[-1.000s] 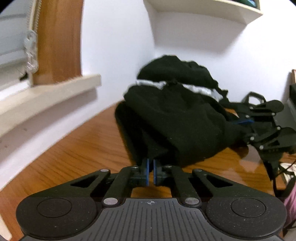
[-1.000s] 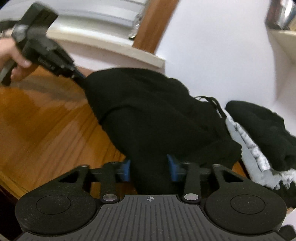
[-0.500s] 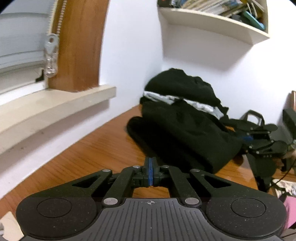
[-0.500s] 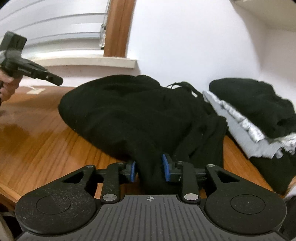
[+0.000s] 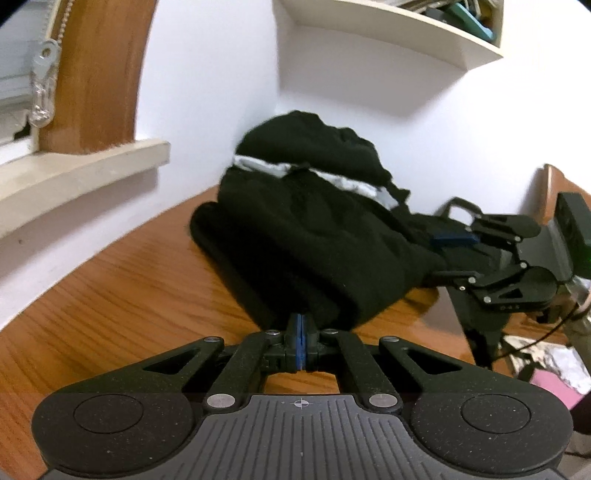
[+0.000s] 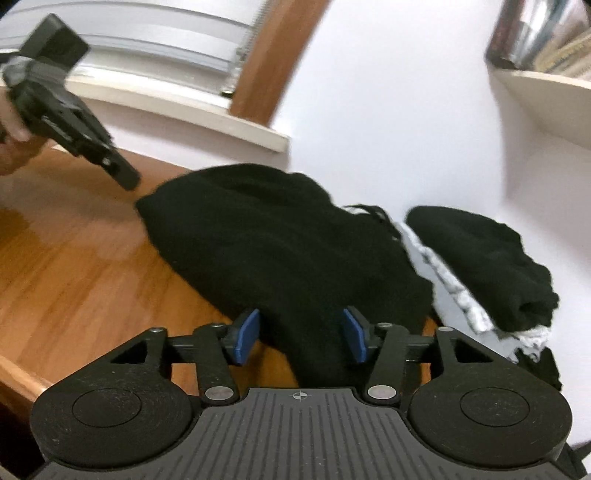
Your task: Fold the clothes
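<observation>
Black cloth, a folded garment, lies in a soft heap on the wooden bench, close to the white wall and below the window sill. Behind it, nearer the corner, sits a pile of clothes: a grey-and-white patterned piece with another black piece lumped on top, touching the far edge of the folded garment.

The left gripper has its blue-padded fingers pressed flat together with nothing caught in them, their tips just at the near edge of the garment. In the right wrist view the same tool shows at the upper left, held in a hand (only part of it is in view), its tip just short of the garment's left corner.

The right gripper stands with its fingers apart; they have just been spreading. A tongue of the black garment lies between them, but the pads do not press on it: bare bench shows between the left pad and the cloth, and the right pad is clear of it too.

A wall shelf above the corner carries books and other small things, blurred.
</observation>
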A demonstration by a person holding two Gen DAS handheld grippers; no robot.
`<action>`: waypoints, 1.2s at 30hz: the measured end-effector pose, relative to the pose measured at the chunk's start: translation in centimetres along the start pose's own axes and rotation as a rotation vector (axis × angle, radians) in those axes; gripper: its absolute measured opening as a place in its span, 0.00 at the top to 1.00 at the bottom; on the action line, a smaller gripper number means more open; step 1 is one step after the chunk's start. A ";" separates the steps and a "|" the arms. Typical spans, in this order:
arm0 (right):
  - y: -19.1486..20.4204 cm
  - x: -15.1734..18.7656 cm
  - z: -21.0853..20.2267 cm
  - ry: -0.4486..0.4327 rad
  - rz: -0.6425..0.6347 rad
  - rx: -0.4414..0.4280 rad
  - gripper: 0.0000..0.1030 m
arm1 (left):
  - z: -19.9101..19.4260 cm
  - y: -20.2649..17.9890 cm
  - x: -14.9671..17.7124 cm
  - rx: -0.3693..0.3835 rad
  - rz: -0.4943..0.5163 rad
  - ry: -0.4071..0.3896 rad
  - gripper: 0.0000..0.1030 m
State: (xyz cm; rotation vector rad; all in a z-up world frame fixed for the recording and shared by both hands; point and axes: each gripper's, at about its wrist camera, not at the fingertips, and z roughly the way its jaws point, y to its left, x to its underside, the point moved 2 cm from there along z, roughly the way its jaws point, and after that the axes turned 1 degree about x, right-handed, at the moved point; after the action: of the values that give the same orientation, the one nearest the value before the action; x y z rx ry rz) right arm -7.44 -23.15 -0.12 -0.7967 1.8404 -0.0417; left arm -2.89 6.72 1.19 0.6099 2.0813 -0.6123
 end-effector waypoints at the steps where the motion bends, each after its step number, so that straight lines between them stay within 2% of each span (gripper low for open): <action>1: 0.3 -0.2 0.1 -0.004 -0.003 -0.016 0.50 | 0.2 -0.1 0.1 0.014 0.005 0.008 1.00; 5: 1.8 -1.4 0.9 -0.036 -0.018 -0.077 0.49 | 0.7 -0.9 0.5 0.051 0.030 0.037 1.00; 8: 3.5 -2.4 2.0 -0.071 -0.065 -0.105 0.39 | 1.1 -1.2 0.7 0.042 0.024 0.036 1.00; 10: 4.3 -2.9 2.8 -0.091 -0.092 -0.116 0.39 | 1.4 -1.4 0.9 0.030 0.031 0.037 1.00; 11: 4.5 -3.1 3.2 -0.097 -0.092 -0.127 0.43 | 1.6 -1.6 1.0 0.025 0.034 0.038 1.00; 12: 3.9 -3.1 3.4 -0.106 -0.041 -0.149 0.56 | 1.8 -1.7 1.1 0.025 0.032 0.039 1.00; 15: 1.0 -2.6 3.8 -0.132 0.198 -0.232 0.79 | 2.0 -2.1 1.1 0.008 0.047 0.029 1.00; 19: -3.0 -0.7 4.5 -0.154 0.534 -0.366 0.86 | 2.1 -2.6 0.9 -0.034 0.079 -0.017 1.00; 21: -3.8 0.1 4.8 -0.156 0.607 -0.400 0.88 | 2.1 -2.8 0.6 -0.046 0.090 -0.044 1.00; 25: -3.7 0.5 5.0 -0.155 0.629 -0.407 0.88 | 2.1 -3.7 0.7 0.021 0.128 -0.056 1.00; 30: -3.7 0.6 4.6 -0.160 0.595 -0.401 0.86 | 3.7 -3.9 0.4 -0.001 0.139 -0.037 1.00; 32: -3.8 0.7 4.3 -0.160 0.559 -0.385 0.85 | 4.1 -4.0 0.1 -0.021 0.156 -0.045 0.99; 36: -3.9 1.1 2.9 -0.147 0.449 -0.326 0.84 | 4.5 -4.1 0.0 -0.013 0.160 -0.042 0.97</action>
State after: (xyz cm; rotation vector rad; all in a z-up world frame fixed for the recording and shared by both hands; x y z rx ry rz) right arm -3.30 -25.84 -0.72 -0.5694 1.8676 0.6007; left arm -2.70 0.82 -0.34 0.7419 1.9730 -0.5146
